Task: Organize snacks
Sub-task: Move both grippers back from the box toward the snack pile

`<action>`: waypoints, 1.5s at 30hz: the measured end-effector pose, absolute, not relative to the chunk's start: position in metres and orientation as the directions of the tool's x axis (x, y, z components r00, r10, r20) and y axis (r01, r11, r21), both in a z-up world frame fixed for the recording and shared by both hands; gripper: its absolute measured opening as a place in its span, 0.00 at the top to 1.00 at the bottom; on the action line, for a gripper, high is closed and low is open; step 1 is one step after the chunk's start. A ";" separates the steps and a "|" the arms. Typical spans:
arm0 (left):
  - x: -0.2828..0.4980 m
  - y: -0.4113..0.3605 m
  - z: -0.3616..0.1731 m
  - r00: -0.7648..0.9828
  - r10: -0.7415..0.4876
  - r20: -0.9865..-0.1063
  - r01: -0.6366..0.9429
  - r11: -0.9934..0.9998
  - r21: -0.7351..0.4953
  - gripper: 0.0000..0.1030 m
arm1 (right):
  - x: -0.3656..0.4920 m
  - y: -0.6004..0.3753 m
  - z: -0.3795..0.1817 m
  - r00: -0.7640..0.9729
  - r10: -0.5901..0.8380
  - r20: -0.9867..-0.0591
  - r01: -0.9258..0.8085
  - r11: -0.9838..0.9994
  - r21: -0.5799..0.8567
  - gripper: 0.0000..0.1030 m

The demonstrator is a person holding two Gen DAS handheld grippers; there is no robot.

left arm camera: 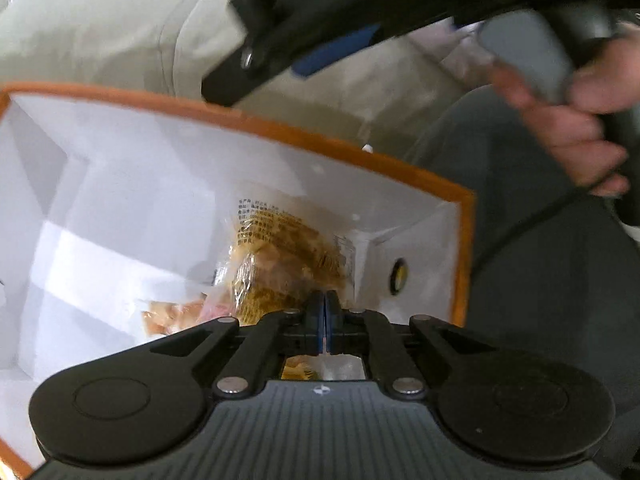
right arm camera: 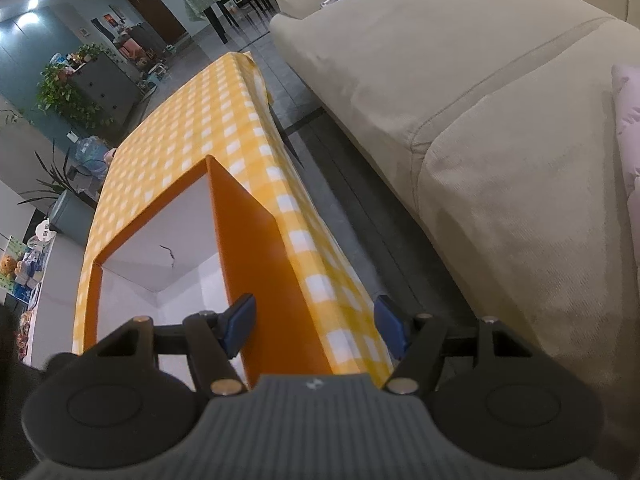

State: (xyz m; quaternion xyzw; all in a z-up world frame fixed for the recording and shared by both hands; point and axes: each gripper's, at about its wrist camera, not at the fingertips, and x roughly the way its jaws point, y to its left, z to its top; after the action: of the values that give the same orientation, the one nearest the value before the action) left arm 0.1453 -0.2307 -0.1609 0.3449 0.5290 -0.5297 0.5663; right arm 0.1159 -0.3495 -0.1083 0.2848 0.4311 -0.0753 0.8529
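Observation:
An orange box (left arm camera: 280, 128) with a white inside stands open under my left gripper (left arm camera: 325, 304). A clear packet of golden snacks (left arm camera: 288, 256) leans in its right corner, and a second packet (left arm camera: 172, 316) lies lower on the floor of the box. My left gripper points down into the box with its blue pads together; the packet sits just beyond the tips. My right gripper (right arm camera: 316, 326) is open and straddles the orange box wall (right arm camera: 256, 260), one pad on the inner side and one over the tablecloth. Neither pad visibly presses on the wall.
The box stands on a table with a yellow checked cloth (right arm camera: 192, 120). A beige sofa (right arm camera: 440, 80) runs along the right, across a narrow strip of dark floor. A person's hand (left arm camera: 568, 128) holds the right gripper's handle above the box's far rim.

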 end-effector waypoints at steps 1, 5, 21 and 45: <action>0.148 -0.233 -0.166 -0.131 -0.230 -0.964 0.959 0.218 -0.182 0.94 | 0.116 -0.349 -0.108 0.617 0.117 -0.778 0.373 0.827 0.420 0.37; 0.158 -0.235 -0.173 -0.167 -0.248 -0.954 0.932 0.276 -0.235 0.94 | 0.117 -0.349 -0.108 0.619 0.122 -0.776 0.365 0.830 0.422 0.37; 0.157 -0.151 -0.074 0.098 -0.492 -0.865 0.779 0.579 -0.241 0.25 | 0.115 -0.347 -0.103 0.634 0.119 -0.764 0.347 0.840 0.418 0.37; 0.104 -0.005 -0.014 0.511 -0.153 -0.846 0.225 0.973 -0.040 0.21 | 0.099 -0.227 -0.039 0.621 0.270 -0.736 -0.062 0.953 0.297 0.37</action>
State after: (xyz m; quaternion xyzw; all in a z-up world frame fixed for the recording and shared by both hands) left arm 0.1045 -0.0047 -0.0136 0.0377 0.4825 -0.1089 0.8683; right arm 0.0988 -0.2274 -0.0385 0.1221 0.4255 0.0933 0.8918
